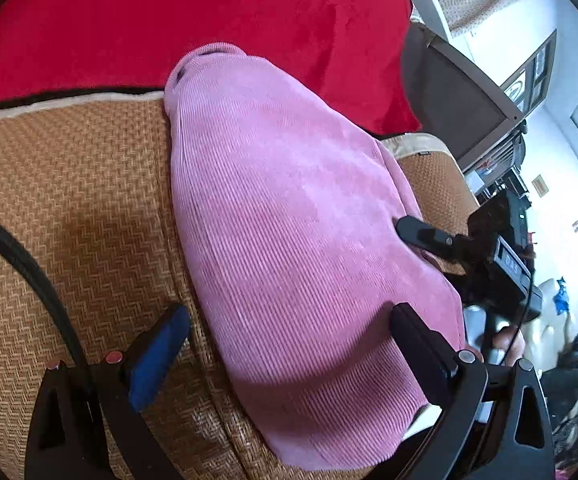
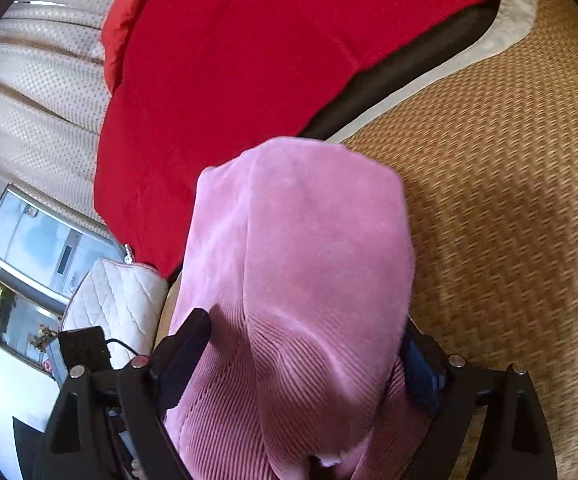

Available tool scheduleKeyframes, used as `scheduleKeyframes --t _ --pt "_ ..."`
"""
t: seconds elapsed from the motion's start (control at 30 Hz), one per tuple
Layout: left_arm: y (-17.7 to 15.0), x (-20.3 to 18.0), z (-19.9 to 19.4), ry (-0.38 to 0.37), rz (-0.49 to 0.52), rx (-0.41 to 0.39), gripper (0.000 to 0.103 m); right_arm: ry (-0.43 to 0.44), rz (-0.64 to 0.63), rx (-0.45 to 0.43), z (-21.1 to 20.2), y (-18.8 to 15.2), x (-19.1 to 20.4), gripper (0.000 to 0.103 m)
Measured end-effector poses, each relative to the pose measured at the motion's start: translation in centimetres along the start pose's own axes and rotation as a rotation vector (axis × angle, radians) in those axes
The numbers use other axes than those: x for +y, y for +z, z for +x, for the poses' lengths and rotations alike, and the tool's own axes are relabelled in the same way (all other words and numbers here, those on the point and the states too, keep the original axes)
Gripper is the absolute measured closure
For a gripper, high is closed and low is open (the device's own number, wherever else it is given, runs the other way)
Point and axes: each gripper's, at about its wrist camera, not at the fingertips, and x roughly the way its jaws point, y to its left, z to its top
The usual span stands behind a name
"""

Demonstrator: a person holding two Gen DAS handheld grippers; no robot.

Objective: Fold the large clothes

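garment: pink ribbed knit (image 1: 289, 216), folded into a long bundle, lying on the woven mat (image 1: 69, 184)
left gripper (image 1: 289, 320): fingers wide apart, straddling the near end of the knit, not pinching it
right gripper (image 2: 305, 344): spread wide too, bundle sitting between the fingers, can't tell if they press it
behind: red blanket (image 1: 193, 12)
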Motion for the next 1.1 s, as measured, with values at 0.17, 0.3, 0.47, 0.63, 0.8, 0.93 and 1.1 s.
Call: scheduleKeyframes --t 0.17,0.3,0.47,0.63,0.8,0.93,1.1 --pt "0.1 -1.9 -0.4 0.005 0.093 -0.052 0.029 -0.061 -0.047 -0.025 0.3 -0.6 1.4 0.035" --pt "0.5 -1.8 -0.5 0.011 0.098 -0.063 0.040 -0.092 -0.101 -0.052 -0.3 -1.0 3.3 0.048" --pt "1.1 -1.6 -2.9 0.004 0.095 -0.095 0.045 -0.046 -0.135 -0.074 -1.0 -1.5 5.6 0.057" --pt "1.3 -1.8 -6.2 0.028 0.116 -0.149 0.045 -0.006 -0.187 -0.089 -1.0 -2.5 8.9 0.060" --pt "0.9 -1.3 -9.7 0.041 0.106 -0.188 0.045 0.094 -0.206 -0.116 -1.3 -3.4 11.5 0.061" --pt "-0.2 -1.2 -10.8 0.093 0.136 -0.180 0.045 0.111 -0.250 -0.120 -1.1 -5.3 13.3 0.061" --pt "-1.1 0.9 -6.0 0.254 0.101 -0.018 0.035 0.013 -0.203 -0.030 2.6 -6.6 11.3 0.060"
